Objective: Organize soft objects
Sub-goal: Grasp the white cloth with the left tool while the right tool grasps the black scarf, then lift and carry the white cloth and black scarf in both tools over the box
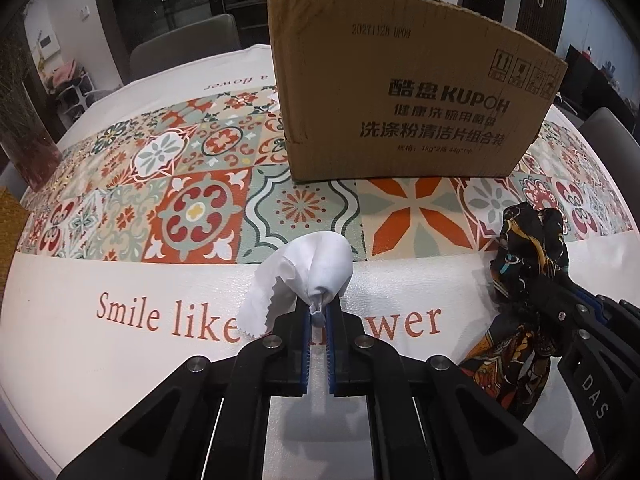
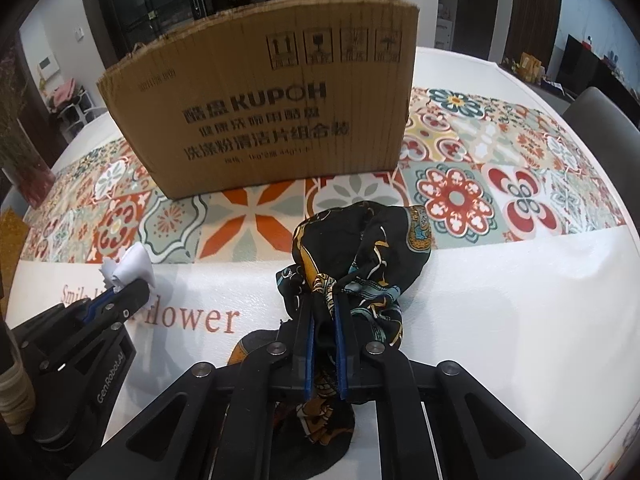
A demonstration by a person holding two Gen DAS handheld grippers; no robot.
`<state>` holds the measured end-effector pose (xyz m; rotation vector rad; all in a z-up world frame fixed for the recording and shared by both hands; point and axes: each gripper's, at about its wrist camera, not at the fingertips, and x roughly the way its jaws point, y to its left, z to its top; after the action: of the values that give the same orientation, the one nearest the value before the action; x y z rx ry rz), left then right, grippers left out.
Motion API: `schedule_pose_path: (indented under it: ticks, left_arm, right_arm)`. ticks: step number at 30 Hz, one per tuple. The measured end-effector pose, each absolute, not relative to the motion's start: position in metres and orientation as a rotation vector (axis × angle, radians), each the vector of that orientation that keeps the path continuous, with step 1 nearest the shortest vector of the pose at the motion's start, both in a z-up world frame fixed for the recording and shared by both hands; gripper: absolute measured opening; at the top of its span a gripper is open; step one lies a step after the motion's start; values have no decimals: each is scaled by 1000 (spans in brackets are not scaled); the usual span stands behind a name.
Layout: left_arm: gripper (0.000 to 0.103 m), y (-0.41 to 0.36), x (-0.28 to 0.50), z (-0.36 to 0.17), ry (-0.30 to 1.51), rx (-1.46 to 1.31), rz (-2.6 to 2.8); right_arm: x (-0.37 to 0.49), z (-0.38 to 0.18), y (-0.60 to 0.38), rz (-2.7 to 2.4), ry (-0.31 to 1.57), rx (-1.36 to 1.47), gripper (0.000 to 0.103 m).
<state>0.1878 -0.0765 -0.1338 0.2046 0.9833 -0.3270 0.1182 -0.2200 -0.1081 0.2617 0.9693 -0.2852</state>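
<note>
Left gripper point(image 1: 318, 314) pinches your crumpled white cloth point(image 1: 308, 276) at lower centre while your right gripper point(image 2: 324, 312) clamps the bunched black patterned silk scarf point(image 2: 360, 248), both poised mid-carry before the brown cardboard box point(image 1: 400, 92) at top, where you would next lift and release.

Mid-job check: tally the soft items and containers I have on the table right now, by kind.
White cloth, pinched in the left tongs: 1
Black patterned scarf, pinched in the right tongs: 1
Cardboard box, standing behind them on the tablecloth: 1
Total: 3 (2 soft items, 1 box)
</note>
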Motion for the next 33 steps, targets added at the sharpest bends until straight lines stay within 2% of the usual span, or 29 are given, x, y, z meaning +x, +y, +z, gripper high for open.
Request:
schedule_pose_path:
  ticks: [33]
  left_arm:
    - [8,-69,146,-25,803,218,-290]
  right_arm:
    - [90,-1,-213,-253,741,238,9]
